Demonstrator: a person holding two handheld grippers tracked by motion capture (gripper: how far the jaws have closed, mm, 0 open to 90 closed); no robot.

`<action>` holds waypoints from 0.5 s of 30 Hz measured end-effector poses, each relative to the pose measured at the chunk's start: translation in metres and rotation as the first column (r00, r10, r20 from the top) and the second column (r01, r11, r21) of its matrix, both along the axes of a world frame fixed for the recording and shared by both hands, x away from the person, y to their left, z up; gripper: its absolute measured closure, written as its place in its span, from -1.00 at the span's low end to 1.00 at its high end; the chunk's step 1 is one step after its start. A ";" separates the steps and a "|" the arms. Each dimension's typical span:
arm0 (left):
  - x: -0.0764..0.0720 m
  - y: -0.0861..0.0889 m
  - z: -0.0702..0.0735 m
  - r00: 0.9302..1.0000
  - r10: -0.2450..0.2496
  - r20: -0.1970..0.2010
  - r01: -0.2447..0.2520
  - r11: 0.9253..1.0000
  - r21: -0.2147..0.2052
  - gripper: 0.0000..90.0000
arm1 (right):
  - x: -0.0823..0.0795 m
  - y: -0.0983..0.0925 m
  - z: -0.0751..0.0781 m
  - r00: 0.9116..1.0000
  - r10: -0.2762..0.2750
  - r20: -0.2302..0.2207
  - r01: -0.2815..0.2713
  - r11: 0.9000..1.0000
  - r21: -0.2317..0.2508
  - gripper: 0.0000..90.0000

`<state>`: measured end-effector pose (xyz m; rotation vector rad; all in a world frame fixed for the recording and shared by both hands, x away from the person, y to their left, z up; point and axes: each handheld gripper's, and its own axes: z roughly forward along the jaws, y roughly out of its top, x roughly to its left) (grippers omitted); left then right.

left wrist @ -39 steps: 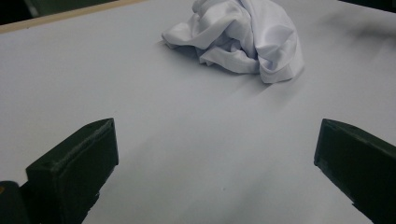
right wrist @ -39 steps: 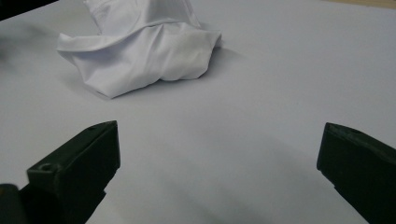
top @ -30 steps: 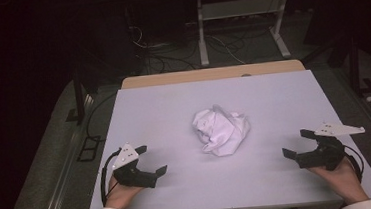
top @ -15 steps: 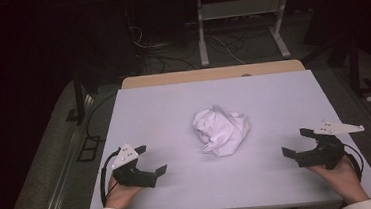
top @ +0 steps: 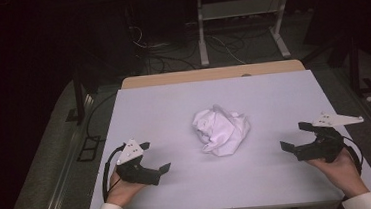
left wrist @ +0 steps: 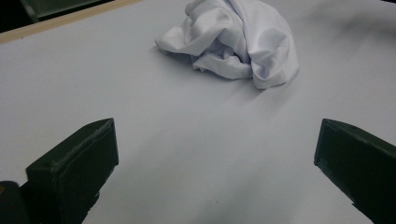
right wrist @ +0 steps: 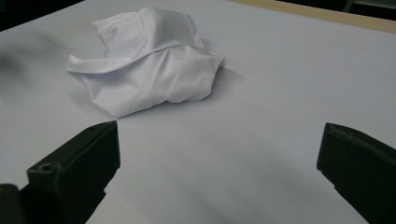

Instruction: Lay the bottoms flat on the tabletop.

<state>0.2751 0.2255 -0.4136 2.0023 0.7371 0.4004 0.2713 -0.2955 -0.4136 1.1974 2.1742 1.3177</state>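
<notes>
A crumpled white cloth point(top: 221, 130) lies bunched in a heap near the middle of the pale table point(top: 173, 105). My left gripper point(top: 153, 157) rests low at the front left, open, jaws wide apart and pointing toward the cloth with nothing between them. My right gripper point(top: 296, 137) sits at the front right, also open and empty, aimed at the cloth from the other side. In the left gripper view the cloth point(left wrist: 236, 39) lies ahead, well beyond the jaws. The right gripper view has the cloth point(right wrist: 147, 60) ahead and to the left, clear of the jaws.
A wooden strip point(top: 211, 74) runs along the table's far edge. Beyond it the dark floor holds cables point(top: 159, 49) and a white metal stand point(top: 239, 17). A rail point(top: 65, 169) runs along the floor left of the table.
</notes>
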 end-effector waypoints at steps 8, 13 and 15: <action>0.009 -0.002 0.011 1.000 -0.004 0.007 0.004 1.000 -0.009 -1.00 | 0.010 0.003 0.007 1.000 0.012 -0.007 -0.012 1.000 -0.006 -1.00; 0.015 -0.005 0.017 1.000 -0.006 0.009 0.006 1.000 -0.009 -1.00 | 0.019 0.007 0.015 1.000 0.027 -0.010 -0.027 1.000 -0.015 -1.00; 0.018 -0.006 0.019 1.000 -0.009 0.009 0.009 1.000 -0.009 -1.00 | 0.021 0.008 0.017 1.000 0.030 -0.008 -0.030 0.999 -0.014 -1.00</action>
